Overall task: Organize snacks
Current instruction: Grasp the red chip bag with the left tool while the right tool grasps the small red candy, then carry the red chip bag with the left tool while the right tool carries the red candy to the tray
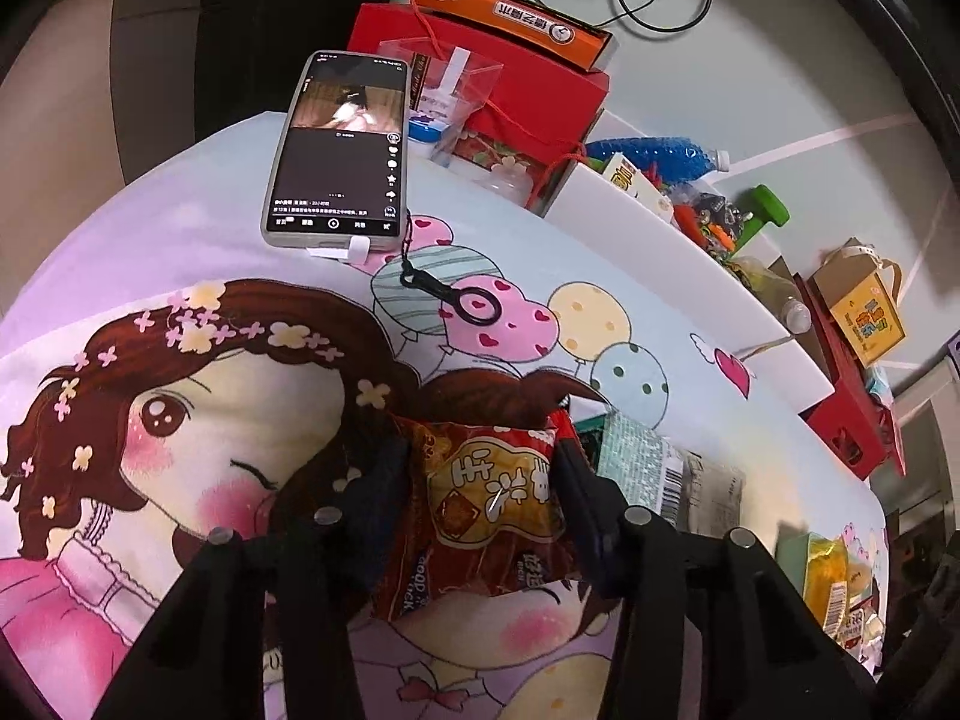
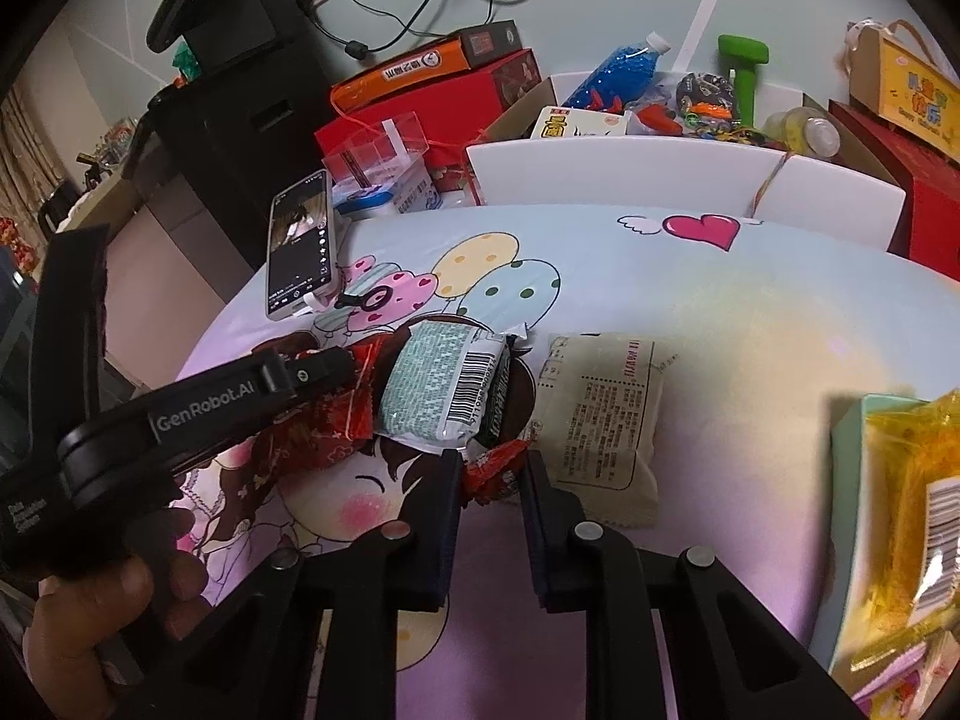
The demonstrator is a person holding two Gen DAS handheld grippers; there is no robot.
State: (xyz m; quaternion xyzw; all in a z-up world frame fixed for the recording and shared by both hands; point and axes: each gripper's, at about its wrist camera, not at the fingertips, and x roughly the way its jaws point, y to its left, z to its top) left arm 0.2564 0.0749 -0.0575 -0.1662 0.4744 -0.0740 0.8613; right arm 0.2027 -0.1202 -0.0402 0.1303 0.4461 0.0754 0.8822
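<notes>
Left wrist view is showing the left gripper (image 1: 489, 492) squeezing a red peanut snack bag (image 1: 480, 510) on the cartoon bench cloth (image 1: 180, 228). Just right of that bag, the right gripper (image 2: 493, 477) is pinching a small red candy wrapper (image 2: 495, 471), beside the pale green packet (image 2: 441, 384).

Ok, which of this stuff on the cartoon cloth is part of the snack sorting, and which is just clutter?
Job:
- red peanut packet, clamped in the left gripper
- small red wrapper, pinched by the right gripper
- green-white packet
- beige packet
- yellow packet

Lying about:
- phone
- red gift box
- green dumbbell
- blue bead bottle
</notes>
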